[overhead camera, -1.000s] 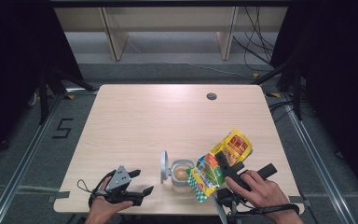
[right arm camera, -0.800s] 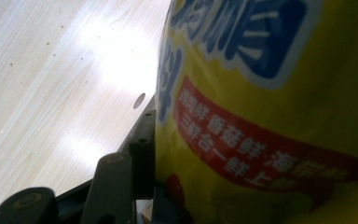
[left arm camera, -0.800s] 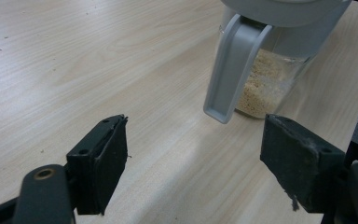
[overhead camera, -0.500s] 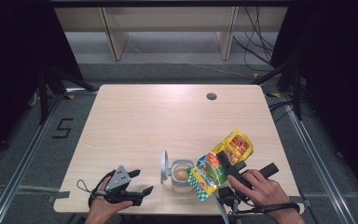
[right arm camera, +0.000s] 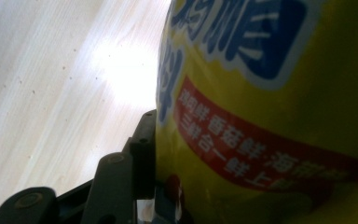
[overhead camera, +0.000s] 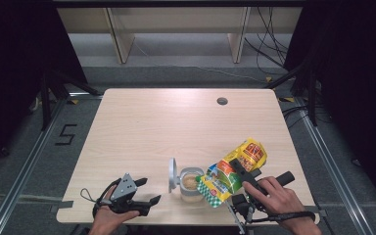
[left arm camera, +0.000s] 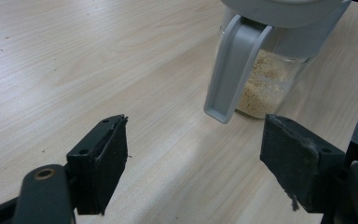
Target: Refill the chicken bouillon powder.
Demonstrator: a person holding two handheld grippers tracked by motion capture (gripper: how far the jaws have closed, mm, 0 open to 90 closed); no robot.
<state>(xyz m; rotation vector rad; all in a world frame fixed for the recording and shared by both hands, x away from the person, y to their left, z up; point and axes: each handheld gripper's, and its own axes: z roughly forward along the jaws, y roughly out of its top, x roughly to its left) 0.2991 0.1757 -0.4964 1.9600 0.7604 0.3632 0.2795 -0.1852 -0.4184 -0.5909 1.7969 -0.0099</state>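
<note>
A yellow printed pouch (overhead camera: 227, 174) hangs tilted above the table, its lower green-checked end next to the mouth of a small glass jar (overhead camera: 191, 185). My right gripper (overhead camera: 243, 170) is shut on the pouch's middle; in the right gripper view one black finger (right arm camera: 142, 151) presses the yellow pouch (right arm camera: 270, 93). The jar holds beige granules, and its grey lid (overhead camera: 173, 174) is flipped up on the left. My left gripper (overhead camera: 148, 191) rests on the table left of the jar, open and empty. Its jaws (left arm camera: 193, 137) face the jar (left arm camera: 265, 84).
The light wooden table (overhead camera: 176, 122) has a small round cable hole (overhead camera: 222, 101) at its far right. Both hands sit at the table's near edge. Shelving legs and cables stand on the floor beyond the far edge.
</note>
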